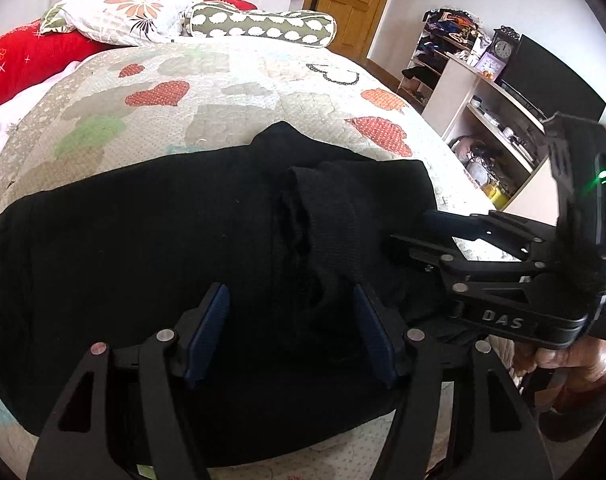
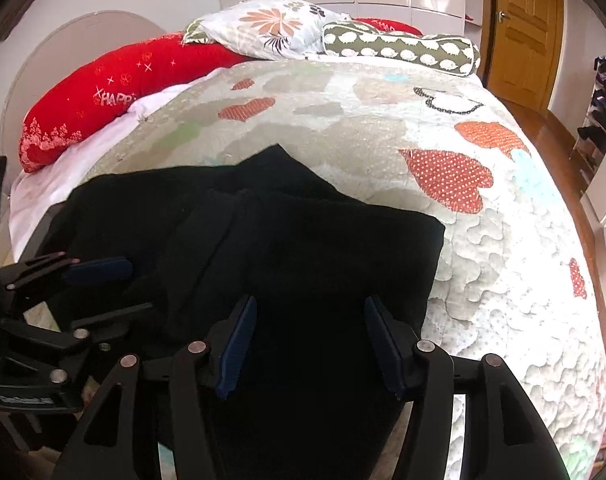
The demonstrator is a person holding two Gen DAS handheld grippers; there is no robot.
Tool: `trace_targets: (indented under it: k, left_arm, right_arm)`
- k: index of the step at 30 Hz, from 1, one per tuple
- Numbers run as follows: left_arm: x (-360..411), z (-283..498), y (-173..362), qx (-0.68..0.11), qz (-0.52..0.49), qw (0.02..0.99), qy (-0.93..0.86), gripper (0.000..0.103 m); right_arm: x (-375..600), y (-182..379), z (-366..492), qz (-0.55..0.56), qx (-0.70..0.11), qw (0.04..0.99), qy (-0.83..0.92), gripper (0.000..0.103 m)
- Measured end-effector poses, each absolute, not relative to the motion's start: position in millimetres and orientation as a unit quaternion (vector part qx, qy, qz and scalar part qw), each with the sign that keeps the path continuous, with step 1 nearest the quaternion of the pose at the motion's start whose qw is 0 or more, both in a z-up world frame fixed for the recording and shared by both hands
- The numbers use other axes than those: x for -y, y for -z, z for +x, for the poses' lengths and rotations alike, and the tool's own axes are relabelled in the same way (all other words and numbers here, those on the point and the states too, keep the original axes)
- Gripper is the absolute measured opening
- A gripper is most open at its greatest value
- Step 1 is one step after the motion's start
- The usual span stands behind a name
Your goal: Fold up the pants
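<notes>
Black pants (image 1: 151, 248) lie spread across a heart-patterned quilt (image 1: 231, 80) on a bed, the left tongs (image 1: 291, 336) gaping above the fabric. At right, the hand-held right tongs (image 1: 419, 236) reach the garment's edge; pillows (image 1: 119, 16) sit beyond.

My black linkage grippers (image 1: 291, 336) carry navy ribbed fingers (image 1: 209, 332), silver pivot rivets, white "DAS" lettering (image 1: 503, 319).

"DAS" on right gripper (image 1: 417, 226); "HAPPY" on red pillow (image 2: 115, 88)
</notes>
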State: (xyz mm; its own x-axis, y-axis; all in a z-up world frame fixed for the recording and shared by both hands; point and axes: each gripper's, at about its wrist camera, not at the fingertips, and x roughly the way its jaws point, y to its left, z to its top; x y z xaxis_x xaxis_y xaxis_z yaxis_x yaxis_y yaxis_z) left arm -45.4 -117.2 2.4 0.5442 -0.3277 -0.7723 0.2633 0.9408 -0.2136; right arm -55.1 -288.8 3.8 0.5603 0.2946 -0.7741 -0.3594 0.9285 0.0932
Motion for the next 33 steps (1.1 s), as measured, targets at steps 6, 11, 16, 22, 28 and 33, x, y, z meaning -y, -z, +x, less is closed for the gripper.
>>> trace_targets:
  k: [6,11,16,22,28,33]
  left_arm:
    - [116.6,-45.0,-2.2,-0.445,-0.04,0.879,0.167,0.064]
    - [115.9,-46.8,-1.2,-0.441,-0.045,0.881,0.165,0.064]
    - [109.1,-53.1,-9.6,-0.436,-0.049,0.885,0.157,0.064]
    - [90.1,-63.7,-23.7,-0.422,-0.053,0.894,0.138,0.064]
    - [63.4,-71.2,-30.8,-0.415,-0.062,0.901,0.108,0.064]
    - [47.5,-71.7,-30.0,-0.414,-0.072,0.903,0.093,0.064]
  right_arm:
    - [291.5,-2.5,-68.6,-0.049,-0.432,0.881,-0.186,0.064]
    - [288.4,6.4,-67.2,-0.057,-0.443,0.877,-0.178,0.065]
    - [280.4,-15.0,-67.0,-0.061,-0.426,0.882,-0.193,0.064]
    - [258.9,-25.9,-58.0,-0.068,-0.415,0.883,-0.209,0.065]
    - [240.0,-12.1,-49.8,-0.077,-0.429,0.873,-0.218,0.064]
    - [238.1,-18.5,-54.4,-0.078,-0.422,0.877,-0.218,0.064]
